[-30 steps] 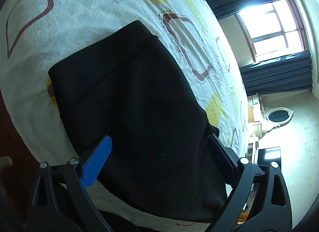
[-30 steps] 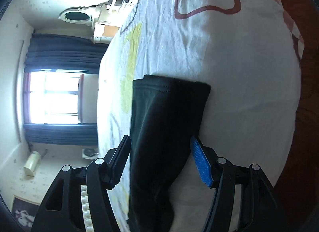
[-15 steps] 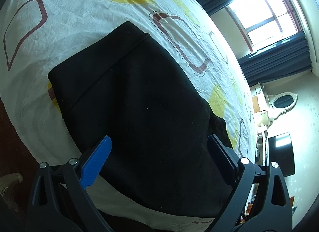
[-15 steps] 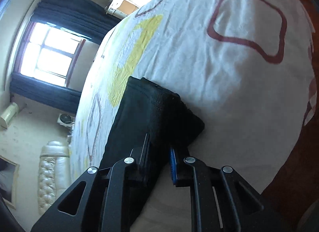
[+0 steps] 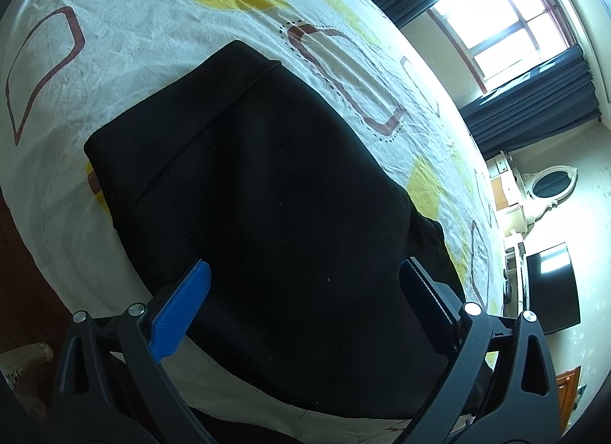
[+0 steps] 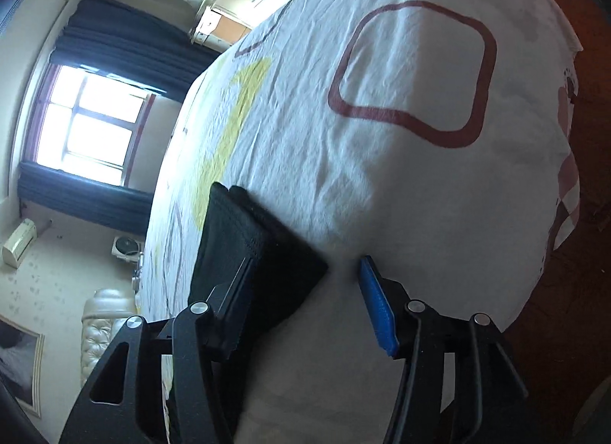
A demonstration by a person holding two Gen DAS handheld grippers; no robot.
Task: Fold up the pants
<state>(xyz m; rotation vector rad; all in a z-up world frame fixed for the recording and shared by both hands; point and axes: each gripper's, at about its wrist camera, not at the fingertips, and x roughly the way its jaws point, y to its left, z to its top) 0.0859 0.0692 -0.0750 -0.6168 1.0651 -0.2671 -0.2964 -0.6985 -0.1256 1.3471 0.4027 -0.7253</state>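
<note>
The black pants (image 5: 267, 207) lie flat on the white patterned bed sheet (image 5: 114, 42), waistband at the far upper left. My left gripper (image 5: 305, 291) hovers over the seat of the pants, wide open and empty. In the right wrist view the hem end of the pants (image 6: 259, 253) lies on the sheet (image 6: 382, 195). My right gripper (image 6: 301, 291) is open around that hem end, its black finger over the cloth and its blue finger (image 6: 376, 306) on bare sheet beside it.
The bed edge drops to a dark wooden floor (image 6: 580, 291) on the right. A window with dark curtains (image 5: 515, 31), a dresser with an oval mirror (image 5: 550, 188) and a dark screen (image 5: 550, 291) stand beyond the bed.
My right gripper was shut on the hem end half a second ago and has now opened, leaving the cloth on the sheet. My left gripper stayed open, shifting slightly.
</note>
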